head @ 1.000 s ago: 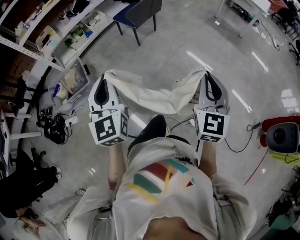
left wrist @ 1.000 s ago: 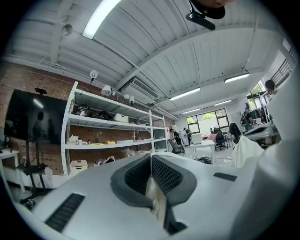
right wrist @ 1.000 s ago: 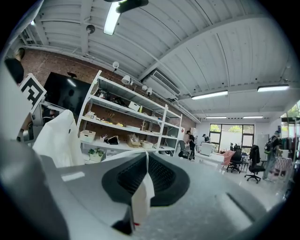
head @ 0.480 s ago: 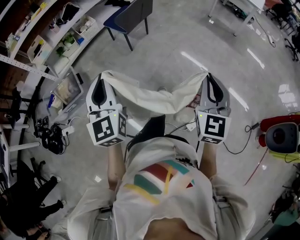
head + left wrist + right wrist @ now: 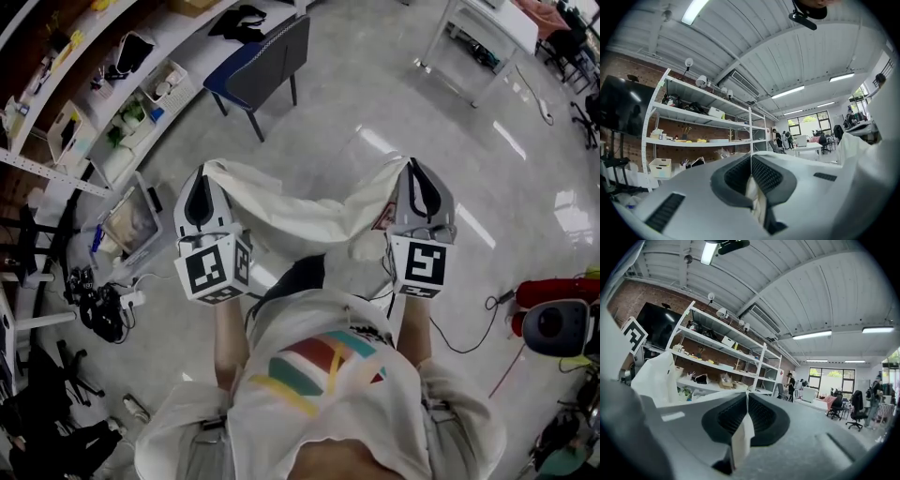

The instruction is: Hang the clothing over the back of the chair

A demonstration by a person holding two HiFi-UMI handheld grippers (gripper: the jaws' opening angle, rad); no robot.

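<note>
Most of the task is left to do, as I judge it: the clothing is picked up and held, but it is not yet on the chair. The grey floor (image 5: 375, 103) takes the biggest part of the head view. The shelves (image 5: 103, 112) run along the far left side, and a white table (image 5: 483, 37) stands at the far right. The chair (image 5: 262, 70), with a blue seat and a dark grey back, stands at the far left, near the shelves and well apart from both grippers. Nothing hangs on its back.

The clothing (image 5: 300, 202), a pale cloth, is stretched in the air between the two hands, in front of the person, and it sags a little in the middle. The left hand-held gripper (image 5: 206, 171) holds its left end and the right hand-held gripper (image 5: 412, 167) holds its right end. In the left gripper view the jaws are closed narrow on a fold of the cloth. The right gripper view shows the same, with a small strip of cloth pinched between the pads.

What is left, I think, is to carry the clothing to the chair, lift it above the back, lay it over, and then open both grippers.
</note>
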